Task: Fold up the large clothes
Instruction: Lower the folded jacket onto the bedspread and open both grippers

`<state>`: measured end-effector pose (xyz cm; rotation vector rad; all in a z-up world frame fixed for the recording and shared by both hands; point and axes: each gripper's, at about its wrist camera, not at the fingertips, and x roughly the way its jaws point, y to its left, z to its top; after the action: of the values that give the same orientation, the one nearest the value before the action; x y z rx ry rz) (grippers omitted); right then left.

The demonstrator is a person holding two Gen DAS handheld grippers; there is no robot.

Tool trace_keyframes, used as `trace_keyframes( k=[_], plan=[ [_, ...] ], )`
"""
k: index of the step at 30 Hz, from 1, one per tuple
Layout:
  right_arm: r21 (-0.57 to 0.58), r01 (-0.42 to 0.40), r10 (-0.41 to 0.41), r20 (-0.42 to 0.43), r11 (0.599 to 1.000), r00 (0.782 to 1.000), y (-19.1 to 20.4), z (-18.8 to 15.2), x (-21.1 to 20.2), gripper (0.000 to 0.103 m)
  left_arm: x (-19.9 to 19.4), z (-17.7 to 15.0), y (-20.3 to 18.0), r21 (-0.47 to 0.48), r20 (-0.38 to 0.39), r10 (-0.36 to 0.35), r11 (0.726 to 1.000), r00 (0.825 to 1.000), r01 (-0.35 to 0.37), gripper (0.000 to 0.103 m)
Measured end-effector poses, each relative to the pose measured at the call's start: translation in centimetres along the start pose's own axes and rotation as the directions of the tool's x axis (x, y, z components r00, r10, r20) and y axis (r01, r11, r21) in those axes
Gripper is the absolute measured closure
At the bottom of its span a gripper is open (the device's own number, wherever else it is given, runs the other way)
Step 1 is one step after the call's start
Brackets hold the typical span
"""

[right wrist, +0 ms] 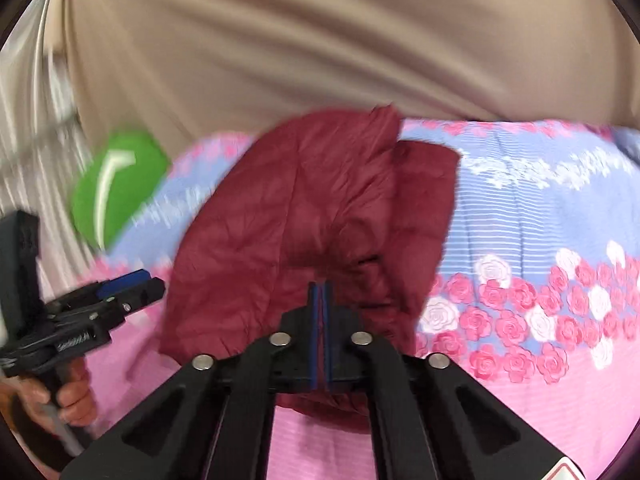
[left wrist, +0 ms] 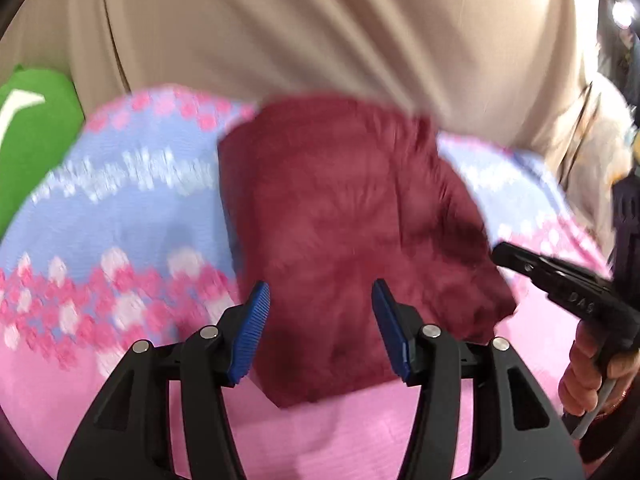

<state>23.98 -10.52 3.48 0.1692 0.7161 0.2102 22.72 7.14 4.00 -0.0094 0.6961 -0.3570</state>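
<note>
Clearly the maroon jacket (right wrist: 304, 216) is soft, puffy and slippery; grip hems or corners. Right tongs (right wrist: 320, 300) clamp its near edge; left tongs (left wrist: 320, 332) gape empty.

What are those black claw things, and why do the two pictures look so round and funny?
Each claw is a hand-held gripper that a person squeezes, with a round-lens camera on it. One picture looks along the left hand-held gripper; its blue fingers are spread open, holding nothing. The other looks along the right hand-held gripper, shut, seemingly pinching the dark red jacket. The jacket lies partly folded on a pink and blue flowery sheet. A green cushion sits behind it.
</note>
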Motion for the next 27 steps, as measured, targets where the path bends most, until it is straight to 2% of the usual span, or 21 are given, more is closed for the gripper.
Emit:
trace_keyframes(
  k=[1, 3, 6, 10, 12, 13, 15, 18, 20, 22, 24, 27],
  plan=[
    [-0.029, 0.074, -0.076, -0.039, 0.997, 0.996, -0.3, -1.0, 0.9, 0.103, 1.4, -0.8, -0.2, 0.012, -0.044, 0.044, 0.999, 0.998, -0.043, 0.053],
    [-0.032, 0.161, -0.163, -0.121, 0.986, 0.979, -1.7, -2.0, 3.2, 0.103, 2.5, -2.0, 0.3, 0.017, -0.059, 0.08, 0.997, 0.995, -0.079, 0.051],
    [0.057, 0.113, -0.103, -0.154, 0.992, 0.983, -4.3, -3.9, 4.0, 0.103, 2.9, -2.8, 0.8, 0.005, -0.062, 0.08, 0.997, 0.995, -0.08, 0.051],
    [0.101, 0.087, -0.073, -0.13, 0.991, 0.989, -3.7, -3.4, 1.8, 0.103, 2.0, -2.9, -0.2, 0.029, -0.041, 0.134, 0.991, 0.99, -0.132, 0.051],
    [0.066, 0.118, -0.109, -0.12, 0.991, 0.987, -3.4, -3.8, 1.8, 0.103, 2.0, -3.2, -0.5, 0.038, -0.042, 0.146, 0.989, 0.988, -0.145, 0.051],
    [0.041, 0.147, -0.139, -0.155, 0.988, 0.978, -3.5, -4.4, 3.0, 0.103, 2.0, -3.2, -0.6, 0.041, -0.041, 0.151, 0.988, 0.988, -0.15, 0.051],
    [0.038, 0.143, -0.136, -0.162, 0.989, 0.977, -3.7, -4.9, 3.7, 0.103, 1.8, -3.4, -0.9, 0.036, -0.038, 0.158, 0.987, 0.987, -0.156, 0.051],
    [0.071, 0.146, -0.134, -0.152, 0.987, 0.979, -3.7, -4.9, 2.3, 0.103, 0.9, -3.6, -1.4, 0.017, -0.032, 0.173, 0.985, 0.984, -0.173, 0.051],
    [0.087, 0.12, -0.108, -0.127, 0.989, 0.986, -3.4, -4.9, 0.7, 0.103, 0.1, -3.8, -1.9, 0.008, -0.023, 0.178, 0.984, 0.984, -0.178, 0.042],
    [0.093, 0.122, -0.113, -0.098, 0.988, 0.989, -3.0, -5.3, -1.0, 0.1, -0.6, -4.3, -2.8, 0.001, -0.003, 0.18, 0.984, 0.984, -0.18, 0.027],
    [0.082, 0.13, -0.122, -0.092, 0.988, 0.988, -2.6, -6.0, -1.8, 0.092, -1.3, -5.1, -4.1, 0.007, 0.024, 0.204, 0.979, 0.979, -0.204, 0.02],
    [0.057, 0.177, -0.171, -0.094, 0.983, 0.981, -1.9, -7.7, -2.7, 0.08, -1.9, -6.3, -6.0, 0.032, 0.056, 0.244, 0.969, 0.968, -0.246, 0.016]
  ],
)
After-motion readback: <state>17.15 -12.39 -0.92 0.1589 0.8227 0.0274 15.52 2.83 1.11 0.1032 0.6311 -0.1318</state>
